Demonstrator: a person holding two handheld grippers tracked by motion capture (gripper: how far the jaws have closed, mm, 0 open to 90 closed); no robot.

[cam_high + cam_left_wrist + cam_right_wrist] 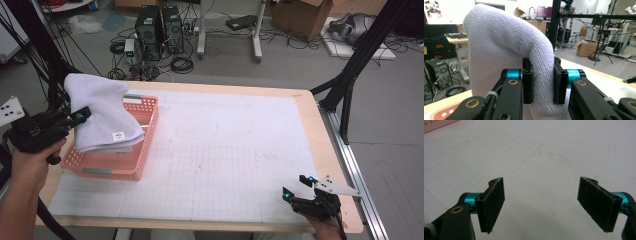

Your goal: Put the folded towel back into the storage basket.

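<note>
A pale lavender towel hangs folded over the pink plastic basket at the table's left side, a small white label on its lower edge. My left gripper is shut on the towel's left edge and holds it up above the basket. In the left gripper view the towel bulges upward between the two black pads. My right gripper rests near the table's front right corner, open and holding nothing; in the right gripper view its pads stand wide apart over the white grid mat.
The white grid mat covers most of the wooden table. Black frame legs stand off the right edge. On the floor beyond lie computer towers, cables and a cardboard box.
</note>
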